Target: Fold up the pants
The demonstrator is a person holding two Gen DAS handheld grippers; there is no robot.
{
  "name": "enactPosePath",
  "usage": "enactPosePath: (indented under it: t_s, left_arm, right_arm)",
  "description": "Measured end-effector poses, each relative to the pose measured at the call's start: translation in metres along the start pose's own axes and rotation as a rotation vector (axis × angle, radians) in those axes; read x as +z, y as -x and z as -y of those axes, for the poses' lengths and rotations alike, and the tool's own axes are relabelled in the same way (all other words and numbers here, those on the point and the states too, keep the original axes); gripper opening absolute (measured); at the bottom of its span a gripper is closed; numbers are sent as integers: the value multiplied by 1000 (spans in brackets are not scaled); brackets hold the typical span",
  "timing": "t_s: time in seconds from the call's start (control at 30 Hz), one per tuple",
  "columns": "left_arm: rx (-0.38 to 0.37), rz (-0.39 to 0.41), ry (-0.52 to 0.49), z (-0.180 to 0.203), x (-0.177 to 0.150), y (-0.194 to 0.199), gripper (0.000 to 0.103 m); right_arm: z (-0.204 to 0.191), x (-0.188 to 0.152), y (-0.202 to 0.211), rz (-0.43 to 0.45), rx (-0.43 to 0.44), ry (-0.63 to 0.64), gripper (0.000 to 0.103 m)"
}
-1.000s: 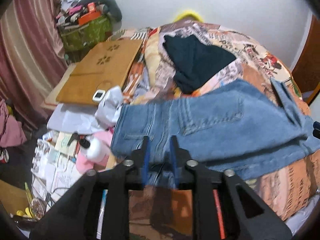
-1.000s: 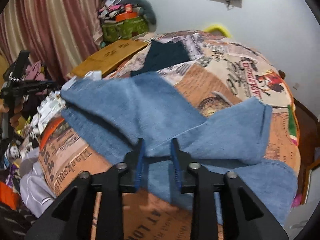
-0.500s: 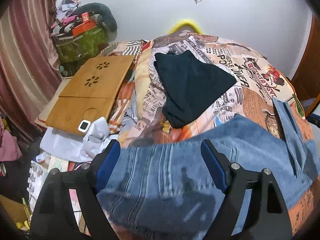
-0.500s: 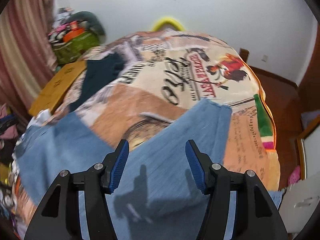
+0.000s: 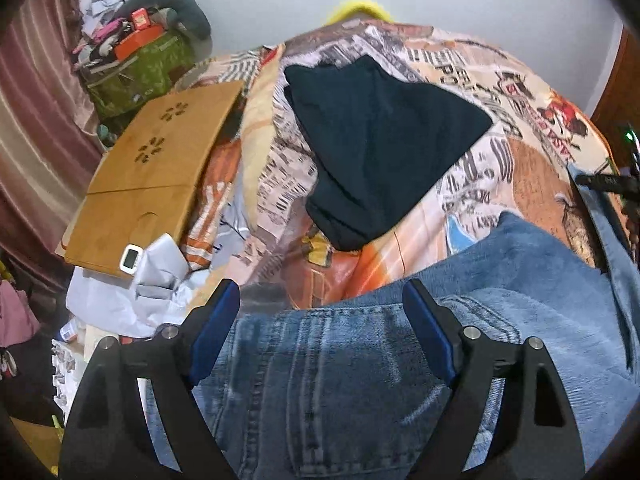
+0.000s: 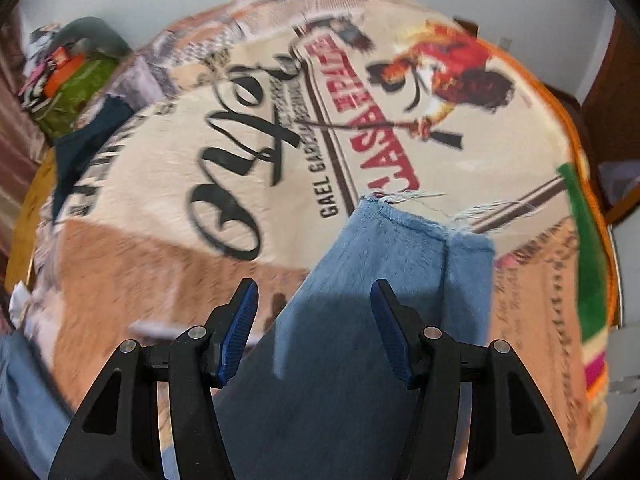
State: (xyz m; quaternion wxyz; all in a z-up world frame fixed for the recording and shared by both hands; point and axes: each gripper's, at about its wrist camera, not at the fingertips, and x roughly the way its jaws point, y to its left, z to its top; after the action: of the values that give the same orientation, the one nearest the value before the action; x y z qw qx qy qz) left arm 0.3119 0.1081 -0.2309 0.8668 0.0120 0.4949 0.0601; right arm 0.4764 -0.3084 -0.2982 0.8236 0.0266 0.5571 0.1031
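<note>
On the bed, over a printed blanket, the blue jeans lie spread out flat, filling the lower part of the left wrist view and running out of frame at the bottom and right, so their full outline cannot be made out. The left gripper hangs just above the waistband end, jaws spread wide with nothing between them; denim shows under the gap, but the blue pads are clear of it. Beyond the jeans sits a dark folded garment, and at the bed's left edge a wooden lap tray with a small white device at its near corner. A black bar of the other tool pokes in at the right edge, mostly cut off.

From the right wrist view, one pant leg reaches forward to a frayed hem lying on the blanket. The right gripper is also released, jaws apart over the leg. This view is motion-blurred, and the lettering toward the edges is hard to read.

A second ago both tongs were clenched on folds of denim and the jeans were bunched and lifted; since then both have let go, and the cloth has settled flat.
</note>
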Motion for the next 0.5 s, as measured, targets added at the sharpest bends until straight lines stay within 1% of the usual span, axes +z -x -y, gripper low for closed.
enactPosePath:
  t_s: [0.07,0.1,0.13,0.17,0.2,0.23,0.33,0.43,0.5]
  left_arm:
    - [6,-14,-17,5,-1,-5,83]
    - [10,-18,-26,8,-2,-7,83]
    - [13,-19,-34,11,-2,-7,83]
    - [14,-20,-40,14,-2,-8,83]
    - [13,-21,-44,15,-3,-7,83]
    - [12,-21,-51,18,-2,-7,83]
    - [13,-18,-79,30,-1,-1,83]
    - [-14,-17,-95,43,-1,8,83]
    - [-26,-14,-114,55,-2,15,83]
  right_arm:
    - [2,3,-15,-30,-5,-13,47]
    - [3,3,-22,-41,-15,-12,39]
    - [3,3,-24,-27,-28,-1,32]
    - [2,3,-24,-14,-39,8,27]
    - [2,3,-24,-10,-34,14,16]
    - [2,3,-24,-10,-33,12,10]
    - [5,4,-17,3,-33,6,3]
    - [15,-5,15,54,0,-1,1]
    - [21,-10,40,94,8,1,1]
